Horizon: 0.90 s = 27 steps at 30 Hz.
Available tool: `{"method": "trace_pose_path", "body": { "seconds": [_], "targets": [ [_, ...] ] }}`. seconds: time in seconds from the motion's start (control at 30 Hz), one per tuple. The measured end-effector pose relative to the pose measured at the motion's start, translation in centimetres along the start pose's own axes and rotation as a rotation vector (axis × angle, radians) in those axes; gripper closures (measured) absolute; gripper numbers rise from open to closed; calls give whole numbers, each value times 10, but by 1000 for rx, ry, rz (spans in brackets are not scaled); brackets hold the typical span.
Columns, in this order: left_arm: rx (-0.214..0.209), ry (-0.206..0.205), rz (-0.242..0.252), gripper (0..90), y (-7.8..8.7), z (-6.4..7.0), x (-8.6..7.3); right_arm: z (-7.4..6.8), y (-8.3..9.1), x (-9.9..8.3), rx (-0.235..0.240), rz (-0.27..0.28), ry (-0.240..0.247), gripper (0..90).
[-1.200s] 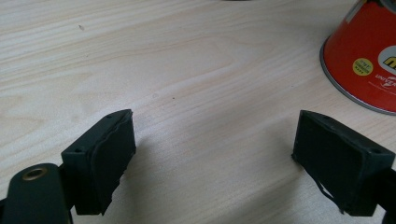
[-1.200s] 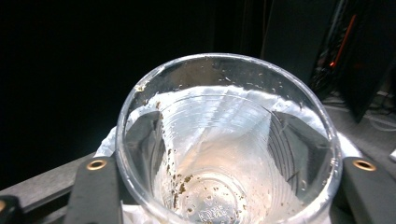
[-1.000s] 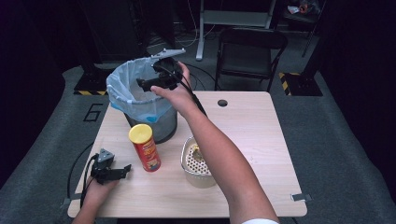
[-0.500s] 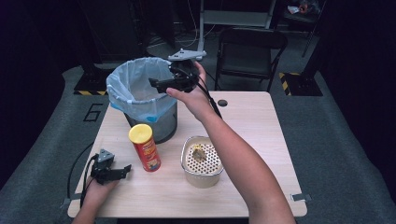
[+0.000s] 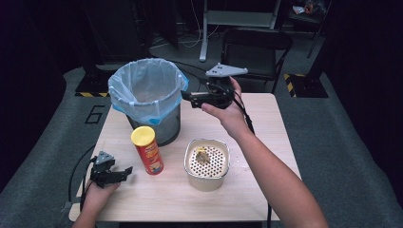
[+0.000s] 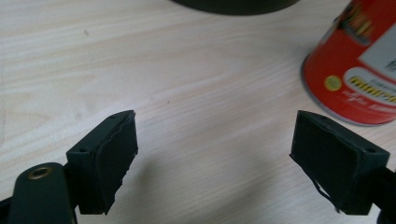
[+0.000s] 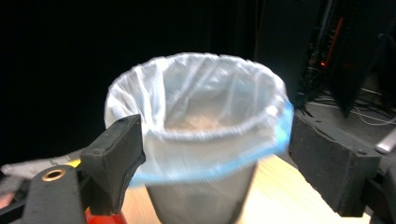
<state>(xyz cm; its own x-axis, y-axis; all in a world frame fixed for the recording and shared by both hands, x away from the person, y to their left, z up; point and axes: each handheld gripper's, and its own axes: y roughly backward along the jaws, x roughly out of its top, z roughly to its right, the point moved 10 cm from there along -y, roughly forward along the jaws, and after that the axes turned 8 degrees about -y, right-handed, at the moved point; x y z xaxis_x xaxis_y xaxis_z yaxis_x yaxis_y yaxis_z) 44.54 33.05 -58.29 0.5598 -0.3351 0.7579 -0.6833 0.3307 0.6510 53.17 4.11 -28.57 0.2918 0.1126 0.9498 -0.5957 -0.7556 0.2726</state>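
A mesh bin lined with a pale blue bag (image 5: 146, 90) stands at the table's back left. My right gripper (image 5: 188, 98) hovers in the air just right of its rim, jaws open and holding nothing. In the right gripper view, that gripper (image 7: 215, 168) faces the bin (image 7: 201, 126) from the side. A red chip can with a yellow lid (image 5: 147, 149) stands in front of the bin. My left gripper (image 5: 124, 173) rests on the table left of the can, open and empty. The left gripper view has the gripper (image 6: 229, 172) low over the wood, with the can (image 6: 359, 70) at the upper right.
A beige perforated container (image 5: 207, 164) with a small scrap inside sits on the wooden table (image 5: 266, 142) right of the can. A black chair (image 5: 256, 47) stands behind the table. Bare wood lies along the front and right edges.
My right gripper has drawn back to the right, from above the bin's opening to beside its rim. The left gripper has stayed put.
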Motion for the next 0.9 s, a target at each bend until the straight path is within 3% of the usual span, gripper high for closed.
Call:
{"method": "trace_pose_path", "body": {
  "seconds": [0.27,0.33,0.57,0.9],
  "targets": [
    [-27,-17,35,118,9,14,14,24,23,-25,-52,-1,-8,179],
    [-57,-51,41,117,13,22,19,31,31,-38,-79,-18,-6,179],
    [-120,-108,59,117,19,41,29,41,46,-63,-111,-39,15,178],
    [-187,-153,92,118,21,67,44,60,65,-95,-156,-57,-9,181]
  ]
}}
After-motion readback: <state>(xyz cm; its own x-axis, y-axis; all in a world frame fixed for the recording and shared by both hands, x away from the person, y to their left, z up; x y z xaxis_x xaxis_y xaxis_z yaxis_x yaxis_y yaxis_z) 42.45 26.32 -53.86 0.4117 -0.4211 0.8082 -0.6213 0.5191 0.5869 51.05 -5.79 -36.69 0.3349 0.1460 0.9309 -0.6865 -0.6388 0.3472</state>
